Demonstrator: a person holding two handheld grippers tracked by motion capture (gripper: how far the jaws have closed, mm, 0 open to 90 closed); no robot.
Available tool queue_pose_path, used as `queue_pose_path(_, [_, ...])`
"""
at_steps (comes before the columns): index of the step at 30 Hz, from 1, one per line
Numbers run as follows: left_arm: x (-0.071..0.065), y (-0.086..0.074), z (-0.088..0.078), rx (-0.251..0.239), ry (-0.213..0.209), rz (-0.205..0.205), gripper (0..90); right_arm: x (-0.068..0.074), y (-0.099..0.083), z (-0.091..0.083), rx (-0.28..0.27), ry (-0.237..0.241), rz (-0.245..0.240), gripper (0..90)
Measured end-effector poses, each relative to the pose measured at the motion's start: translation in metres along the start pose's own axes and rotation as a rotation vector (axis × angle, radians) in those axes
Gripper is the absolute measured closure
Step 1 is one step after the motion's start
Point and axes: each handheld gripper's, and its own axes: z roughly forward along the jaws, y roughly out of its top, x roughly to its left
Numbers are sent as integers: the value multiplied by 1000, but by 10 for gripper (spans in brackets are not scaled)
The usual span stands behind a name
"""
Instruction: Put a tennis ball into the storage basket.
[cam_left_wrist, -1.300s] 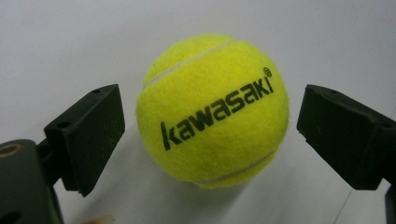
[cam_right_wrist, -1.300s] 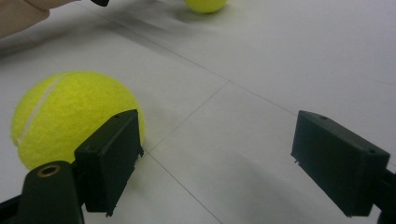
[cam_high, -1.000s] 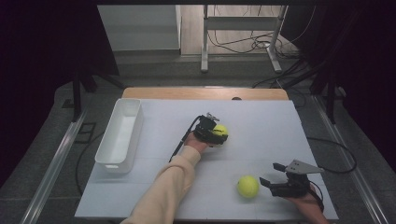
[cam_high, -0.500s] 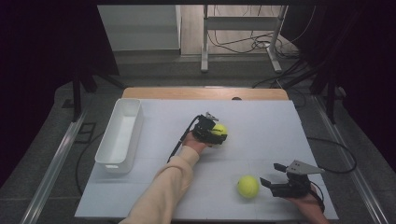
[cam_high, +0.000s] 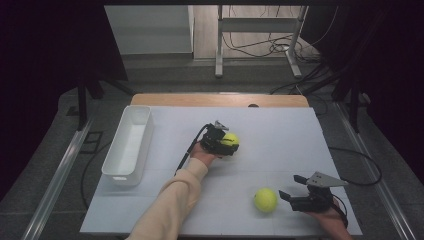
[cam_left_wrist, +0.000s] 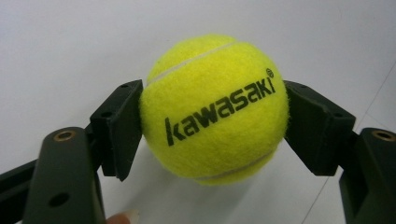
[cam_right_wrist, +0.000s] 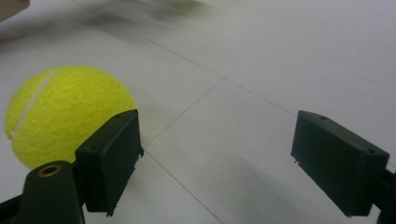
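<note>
While the left gripper (cam_high: 226, 144) sits mid-bench in the high view with a tennis ball (cam_high: 231, 139) clamped in its jaws, the white tray (cam_high: 128, 145) lies well apart toward the bench's (cam_high: 280, 130) left edge, so the carry would run leftward across open surface. Near the front edge the second tennis ball (cam_high: 265, 199) rests loose, just left of the right gripper (cam_high: 287, 196), whose jaws point at it; that hand is clearly the nearer one.

In the left gripper view, both pads press the ball (cam_left_wrist: 214, 108) at its sides, lettering facing the camera, the bench just beneath it.

In the right gripper view, the jaws stand wide with nothing between them; the loose ball (cam_right_wrist: 63, 113) lies off to the left, partly behind the left jaw, not centred. I judge the gripper must shift toward it before closing.
</note>
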Motion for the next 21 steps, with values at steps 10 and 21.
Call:
queue_pose_path(10, [-2,0,-11,-16,-1,13,268,0,0,0,3,-1,-4,166])
queue_pose_path(21, [-6,0,-24,-43,-6,25,267,0,0,0,3,0,-6,166])
